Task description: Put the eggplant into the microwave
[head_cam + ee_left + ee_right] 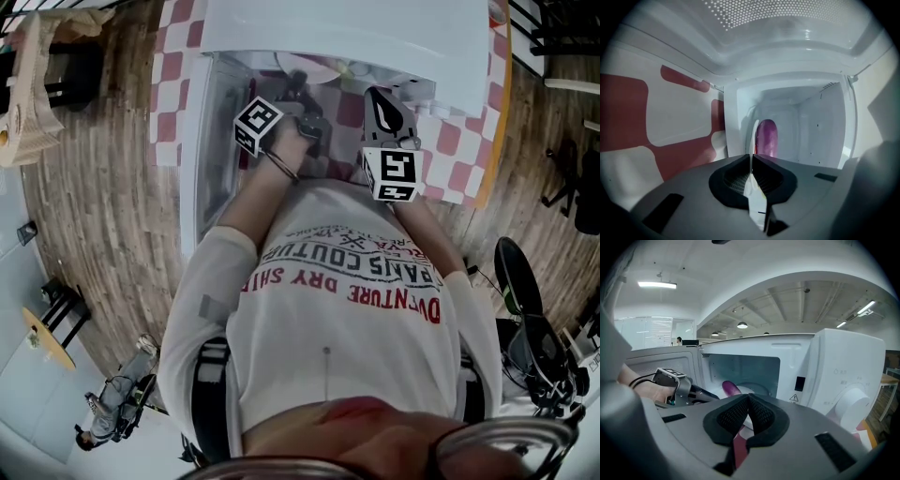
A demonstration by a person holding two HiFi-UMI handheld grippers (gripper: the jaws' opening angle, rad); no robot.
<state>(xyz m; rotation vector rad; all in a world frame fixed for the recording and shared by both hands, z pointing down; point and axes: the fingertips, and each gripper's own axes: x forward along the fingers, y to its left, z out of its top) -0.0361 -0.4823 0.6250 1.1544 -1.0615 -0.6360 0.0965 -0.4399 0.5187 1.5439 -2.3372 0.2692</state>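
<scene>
The purple eggplant (767, 137) lies on a white plate (753, 136) at the mouth of the white microwave (843, 376). Its door (661, 357) stands open to the left. My left gripper (751, 161) is shut on the plate's thin rim, which shows edge-on between the pads. From the right gripper view the eggplant (730, 388) and plate (746, 391) sit just inside the opening, with the left gripper (705, 396) reaching in from the left. My right gripper (747, 401) hangs back in front of the microwave, shut with nothing between its pads.
The microwave (347, 37) stands on a red-and-white checked tablecloth (459, 141), its control knob (851, 404) at the right. The open door (211, 141) flanks my left hand. The floor around the table is wood, with chairs and gear at the sides.
</scene>
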